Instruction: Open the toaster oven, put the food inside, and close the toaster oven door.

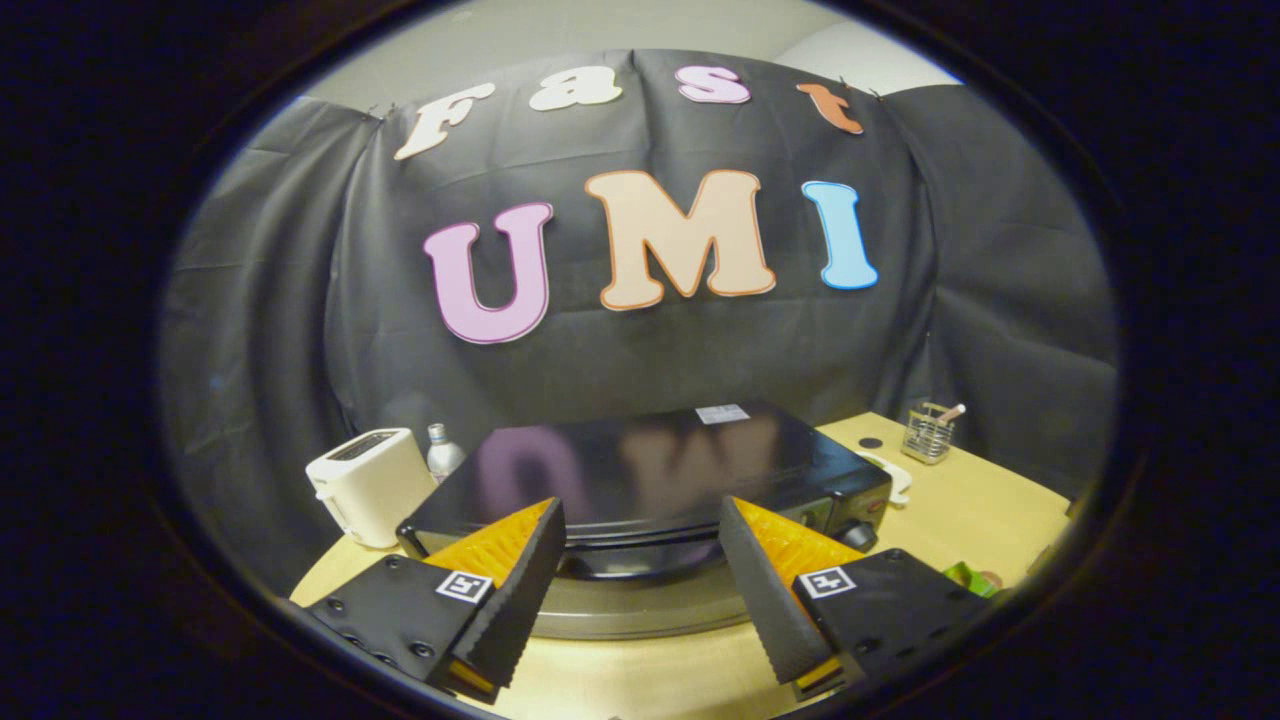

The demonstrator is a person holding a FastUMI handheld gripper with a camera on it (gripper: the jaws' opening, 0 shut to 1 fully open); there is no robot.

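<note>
Gripper view: we see the gripper (640,520) with its fingers spread wide, grasping nothing. Just ahead of them sits the black toaster oven (650,480) on the wooden table (980,510), its door handle (640,562) between the fingertips. Beyond the left finger stands a white toaster (368,485); beyond the right, a wire holder (928,434).

One glossy black toaster oven (640,470), one cream pop-up toaster (365,485), one small clear bottle (442,452), one wire-mesh holder (927,435), upper right.
</note>
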